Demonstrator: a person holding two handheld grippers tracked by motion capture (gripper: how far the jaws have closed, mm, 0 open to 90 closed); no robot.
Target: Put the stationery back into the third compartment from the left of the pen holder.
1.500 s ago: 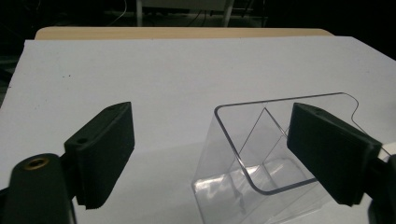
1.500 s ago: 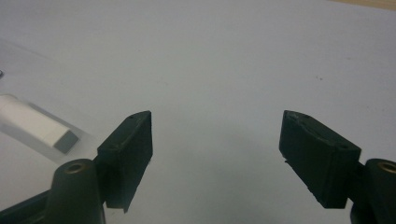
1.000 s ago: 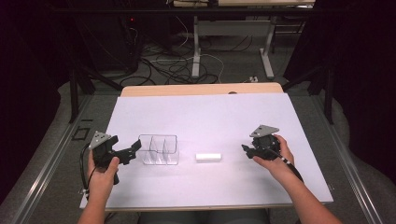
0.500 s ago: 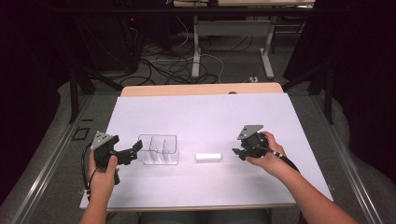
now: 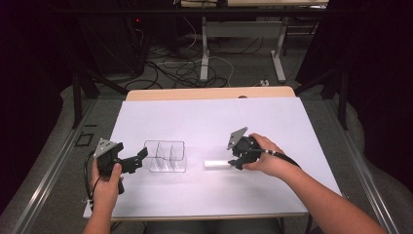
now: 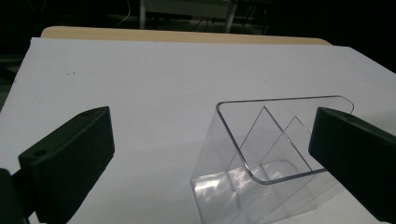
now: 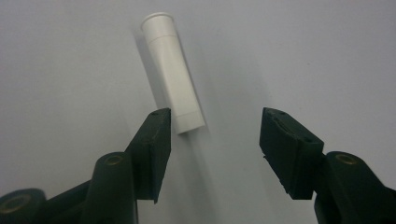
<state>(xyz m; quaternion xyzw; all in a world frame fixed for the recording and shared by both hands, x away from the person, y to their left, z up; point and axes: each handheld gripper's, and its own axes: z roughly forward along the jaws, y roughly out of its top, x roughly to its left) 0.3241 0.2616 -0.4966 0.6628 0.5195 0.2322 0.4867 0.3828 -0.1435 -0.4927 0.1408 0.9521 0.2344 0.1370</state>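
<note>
Right gripper view: your right hand-held gripper (image 7: 215, 154) is open, nothing betw. jaws; white tube (image 7: 173, 70) lies on desk (image 5: 204, 122), off-centre by one jaw. Close now & you'll likely roll it. Left hand-held gripper (image 6: 205, 163) open, beside clear organizer (image 6: 266, 154).

A white-topped table (image 5: 204, 195) carries a clear 3-compartment organizer (image 5: 166, 156) and a white tube (image 5: 217, 165).

From my right claw (image 7: 215, 149) camera the white tube's (image 7: 172, 70) near end sits behind one jaw, contact unclear. Left claw (image 6: 210, 158) camera: the clear divider tray's (image 6: 261, 154) bottom is cut by the frame edge, right side behind a jaw. From high, my elbows run off frame.
</note>
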